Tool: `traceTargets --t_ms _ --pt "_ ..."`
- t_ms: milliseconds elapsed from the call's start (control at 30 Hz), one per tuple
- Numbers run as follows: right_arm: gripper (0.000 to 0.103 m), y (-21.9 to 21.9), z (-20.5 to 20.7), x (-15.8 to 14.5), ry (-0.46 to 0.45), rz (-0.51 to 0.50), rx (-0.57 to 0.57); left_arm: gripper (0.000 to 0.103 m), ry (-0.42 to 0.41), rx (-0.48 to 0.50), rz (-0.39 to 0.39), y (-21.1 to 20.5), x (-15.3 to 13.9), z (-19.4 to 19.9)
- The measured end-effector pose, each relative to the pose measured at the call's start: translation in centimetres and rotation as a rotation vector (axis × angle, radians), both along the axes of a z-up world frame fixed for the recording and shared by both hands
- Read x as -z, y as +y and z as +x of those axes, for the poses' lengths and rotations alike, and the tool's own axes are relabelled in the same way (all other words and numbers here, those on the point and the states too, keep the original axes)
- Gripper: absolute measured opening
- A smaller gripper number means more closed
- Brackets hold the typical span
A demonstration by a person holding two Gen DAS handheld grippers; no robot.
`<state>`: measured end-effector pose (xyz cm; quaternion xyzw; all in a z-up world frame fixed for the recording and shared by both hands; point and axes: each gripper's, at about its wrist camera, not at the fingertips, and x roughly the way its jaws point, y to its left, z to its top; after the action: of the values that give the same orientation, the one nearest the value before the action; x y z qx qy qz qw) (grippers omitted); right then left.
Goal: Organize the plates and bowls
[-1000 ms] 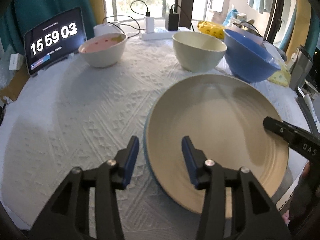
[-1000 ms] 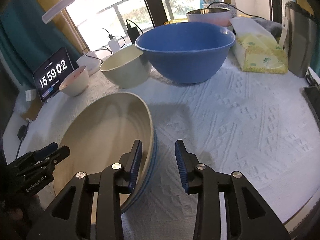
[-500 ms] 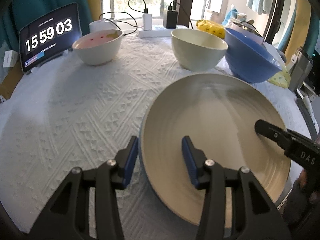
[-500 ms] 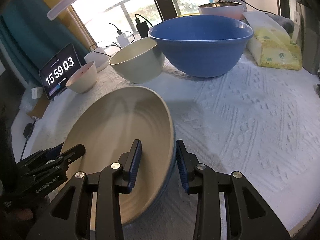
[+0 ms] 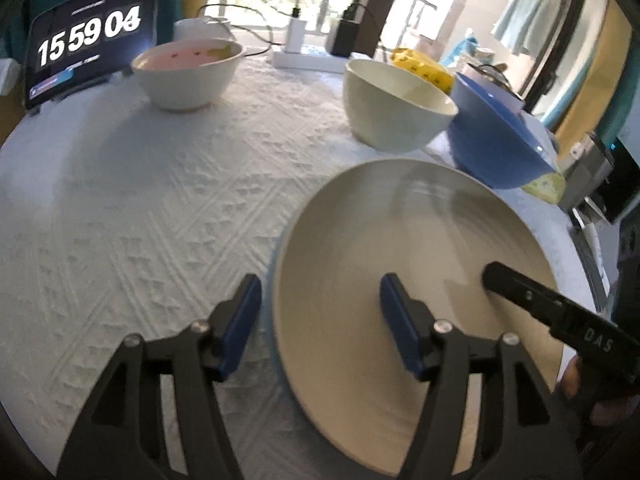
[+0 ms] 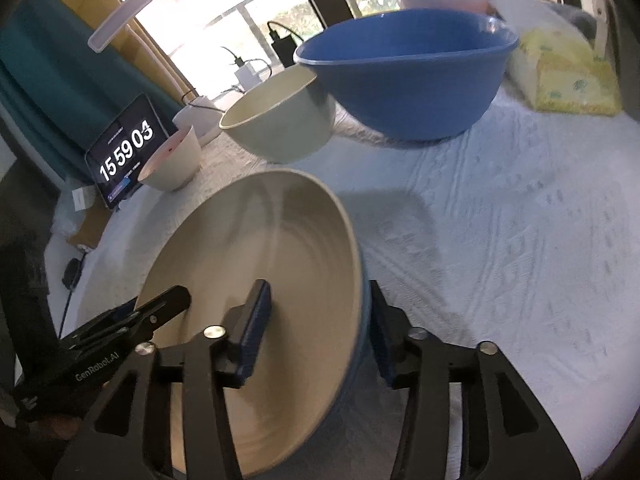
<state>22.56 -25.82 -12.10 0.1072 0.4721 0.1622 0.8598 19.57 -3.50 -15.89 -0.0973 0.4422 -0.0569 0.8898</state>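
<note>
The cream plate [image 5: 420, 264] lies on the white worktop [image 5: 160, 208]. Both hand-held grippers, left [image 5: 316, 320] and right [image 6: 320, 320], have just been opening, jaws spread astride its rim, apparently not pinching. Markings read "GenRobot.AI", "DAS"; the clock [image 5: 88, 36] shows 15 59 04.

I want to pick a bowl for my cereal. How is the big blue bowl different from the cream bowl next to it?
The big blue bowl is wider and bright blue all over; the cream bowl is smaller, narrower and pale. The blue one stands nearer the yellow tissue pack; the cream one nearer the small white bowl. Both are round, upright and look empty.
</note>
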Motion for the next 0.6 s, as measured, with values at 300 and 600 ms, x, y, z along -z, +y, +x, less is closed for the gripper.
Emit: traceTargets --t_ms 300,600 --pt "0.053 0.4 0.1 -0.1 0.002 -0.013 0.015 0.05 -0.016 0.019 0.027 -0.2 -0.3 -0.2" --pt "0.053 0.7 0.0 -0.7 -0.011 -0.032 0.021 0.046 -0.032 0.026 0.019 0.3 -0.9 -0.6"
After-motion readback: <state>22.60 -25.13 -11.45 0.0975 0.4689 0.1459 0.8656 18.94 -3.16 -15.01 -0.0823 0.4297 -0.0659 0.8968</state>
